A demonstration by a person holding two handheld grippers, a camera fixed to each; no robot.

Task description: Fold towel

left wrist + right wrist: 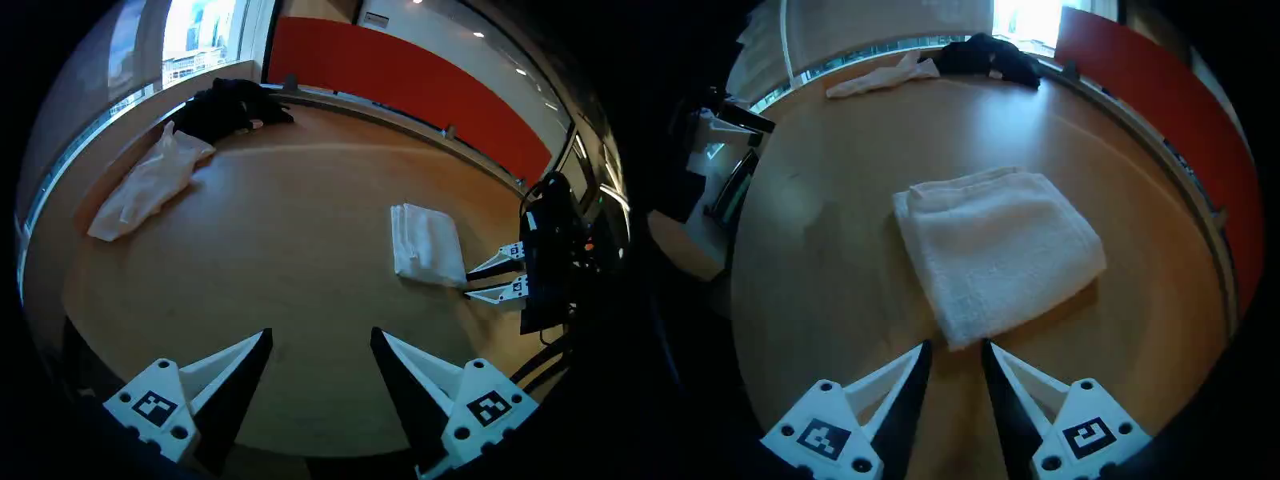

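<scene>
A white towel (1000, 244) lies folded into a thick rectangle on the wooden table (824, 264). My right gripper (955, 346) is open by a narrow gap, its tips just short of the towel's near corner, holding nothing. In the left gripper view the same towel (428, 244) lies to the right, with the right gripper (467, 286) at its near edge. My left gripper (320, 336) stands wide open over bare wood (304, 240), well away from the towel, with nothing between its fingers.
A loose crumpled white cloth (148, 184) and a black garment (228, 108) lie at the table's far side by the window; they appear again as the cloth (880, 78) and garment (988, 56). A red wall panel (416, 84) runs behind the table edge.
</scene>
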